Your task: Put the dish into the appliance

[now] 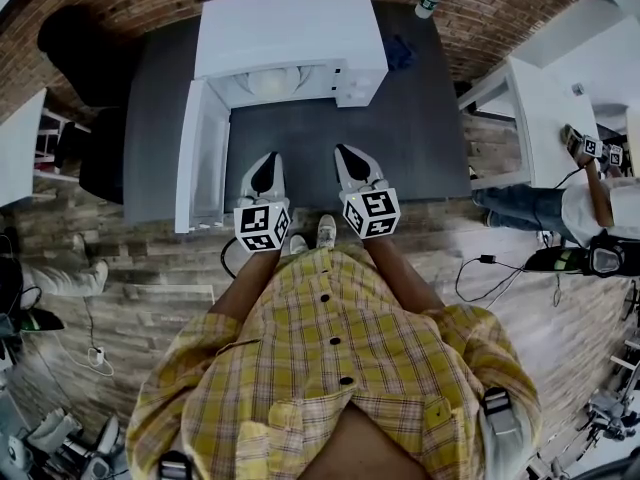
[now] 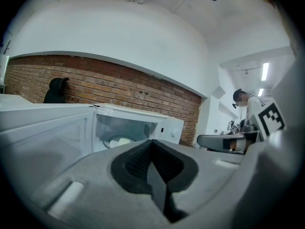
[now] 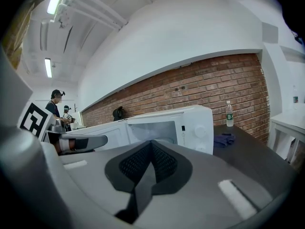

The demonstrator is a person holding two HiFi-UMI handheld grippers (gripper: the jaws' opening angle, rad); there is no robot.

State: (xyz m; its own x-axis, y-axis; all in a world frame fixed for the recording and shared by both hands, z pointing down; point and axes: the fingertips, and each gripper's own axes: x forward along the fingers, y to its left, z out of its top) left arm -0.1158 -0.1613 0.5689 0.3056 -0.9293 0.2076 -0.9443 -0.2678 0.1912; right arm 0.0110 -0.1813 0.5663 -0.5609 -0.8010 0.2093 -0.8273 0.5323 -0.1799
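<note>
Left gripper [image 1: 265,174] and right gripper [image 1: 352,164] are both closed and empty, side by side above a dark table [image 1: 420,138]. Just ahead stands a white microwave [image 1: 290,28], its door [image 1: 203,153] swung open leftward. The pale dish [image 1: 270,81] sits inside it.

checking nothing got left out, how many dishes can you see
1. The dish sits inside the open microwave on the dark table. The left tongs and right tongs are shut on nothing. Any behind the microwave would be hidden.
</note>
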